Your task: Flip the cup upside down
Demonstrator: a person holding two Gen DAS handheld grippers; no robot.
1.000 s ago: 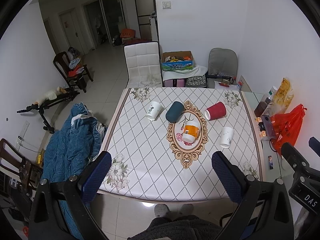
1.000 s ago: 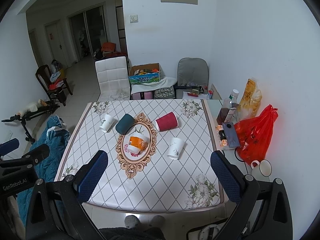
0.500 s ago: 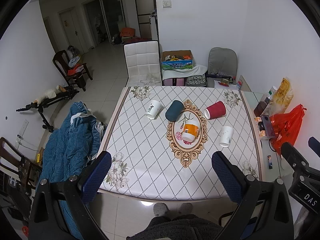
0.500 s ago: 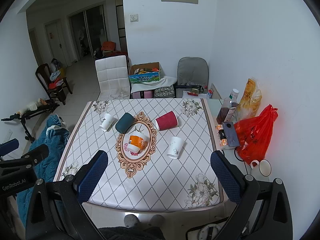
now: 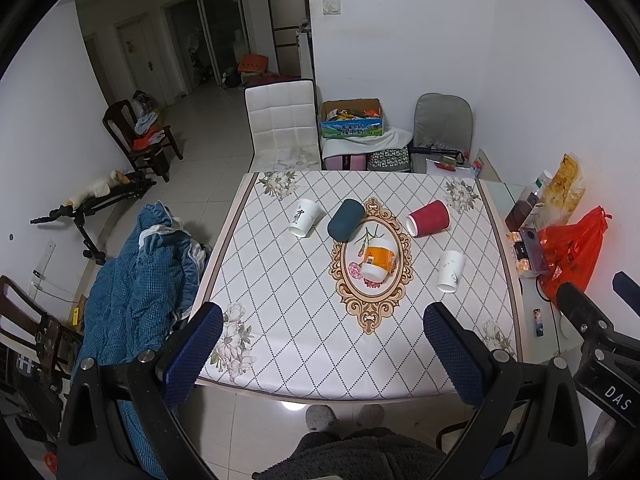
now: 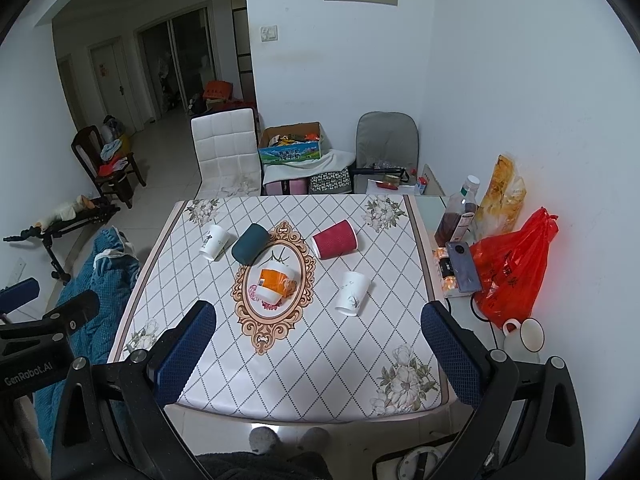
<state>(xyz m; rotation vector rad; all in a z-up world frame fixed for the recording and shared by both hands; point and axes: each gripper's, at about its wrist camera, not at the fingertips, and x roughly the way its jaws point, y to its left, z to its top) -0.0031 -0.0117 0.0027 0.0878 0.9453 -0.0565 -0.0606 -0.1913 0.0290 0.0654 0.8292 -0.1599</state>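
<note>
Several cups lie on their sides on the patterned table (image 5: 280, 344): a white cup with black lettering (image 5: 305, 217) (image 6: 214, 241), a dark teal cup (image 5: 346, 220) (image 6: 250, 243), a red cup (image 5: 428, 219) (image 6: 334, 239), an orange-and-white cup (image 5: 379, 259) (image 6: 275, 281) on the oval medallion, and a plain white cup (image 5: 450, 271) (image 6: 351, 293). My left gripper (image 5: 322, 340) is open and empty above the table's near edge. My right gripper (image 6: 318, 338) is open and empty, also over the near edge. Both are well short of the cups.
A blue jacket (image 5: 136, 280) hangs over a chair at the table's left. A red plastic bag (image 6: 512, 268), a bottle (image 6: 456, 216), a phone (image 6: 462, 266) and a white mug (image 6: 528, 334) crowd a side shelf at the right. A white chair (image 5: 282, 126) stands at the far edge.
Both grippers have pulled back and up very slightly, so the table looks a little smaller. The cups have not moved and the fingers stay open.
</note>
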